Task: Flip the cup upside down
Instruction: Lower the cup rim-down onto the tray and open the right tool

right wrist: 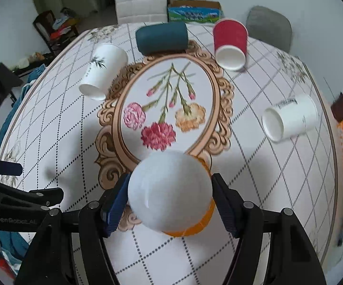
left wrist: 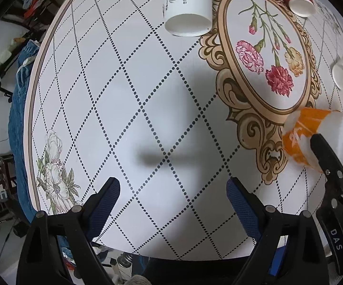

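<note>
My right gripper [right wrist: 170,197] is shut on an orange and white paper cup [right wrist: 171,190], whose white mouth faces the camera, held over the table's near part. The same cup [left wrist: 314,137] shows at the right edge of the left wrist view, with a right finger [left wrist: 326,156] against it. My left gripper [left wrist: 173,194] is open and empty above the tablecloth [left wrist: 147,95], to the left of the cup.
On the table lie a white bamboo-print cup [right wrist: 102,71], a dark teal cup [right wrist: 162,38], a red cup [right wrist: 231,45] and a white cup [right wrist: 290,118], all on their sides. Chairs [right wrist: 140,2] stand behind the table. The table's edge [left wrist: 32,109] is at left.
</note>
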The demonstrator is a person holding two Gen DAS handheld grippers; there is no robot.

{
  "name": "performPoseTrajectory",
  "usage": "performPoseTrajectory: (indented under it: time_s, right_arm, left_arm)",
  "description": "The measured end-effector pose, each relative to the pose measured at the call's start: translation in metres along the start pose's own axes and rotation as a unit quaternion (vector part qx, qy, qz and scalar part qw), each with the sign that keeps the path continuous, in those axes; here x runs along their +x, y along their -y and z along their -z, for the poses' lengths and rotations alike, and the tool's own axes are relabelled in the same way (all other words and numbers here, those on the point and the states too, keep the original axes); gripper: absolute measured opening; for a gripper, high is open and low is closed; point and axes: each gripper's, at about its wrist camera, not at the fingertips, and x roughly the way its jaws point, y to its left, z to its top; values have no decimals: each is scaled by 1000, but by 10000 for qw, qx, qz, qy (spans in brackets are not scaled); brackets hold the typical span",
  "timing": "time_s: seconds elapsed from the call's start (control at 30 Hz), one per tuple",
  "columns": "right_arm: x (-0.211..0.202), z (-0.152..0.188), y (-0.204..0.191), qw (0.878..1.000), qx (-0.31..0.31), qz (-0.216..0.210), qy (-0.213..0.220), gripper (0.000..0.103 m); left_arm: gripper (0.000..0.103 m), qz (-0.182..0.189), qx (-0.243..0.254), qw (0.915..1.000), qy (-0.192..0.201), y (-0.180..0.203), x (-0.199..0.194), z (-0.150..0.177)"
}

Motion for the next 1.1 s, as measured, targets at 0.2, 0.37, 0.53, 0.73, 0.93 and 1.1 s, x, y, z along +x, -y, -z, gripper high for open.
performPoseTrajectory:
  time_s: [0.2,0.37,0.53,0.73,0.93,1.1]
  right_arm:
    - [-17,6,-2,9993,329,99,-126,90]
    - [-55,18,-1,9972,611,389,-209,94]
    - [-97,34,5,9937,868,697,-105,97]
    - [-144,47,15,9905,1063,874,41,98]
    - [-195,54,22,9904,1110,776,266,98]
    - [-246,62,24,9902,1040,785,496,98]
  left_arm:
    - [92,-34,220,9993,298,6,-20,14]
    - [92,-2,331,9972,665,4,-51,33]
    - [92,55,306,9937,1076,-9,-92,49]
    - [101,178,239,9881,1509,-18,-132,64]
    - [101,127,276,9803,1952,-11,-173,89]
    - [101,137,256,9729,2296,-8,-207,118]
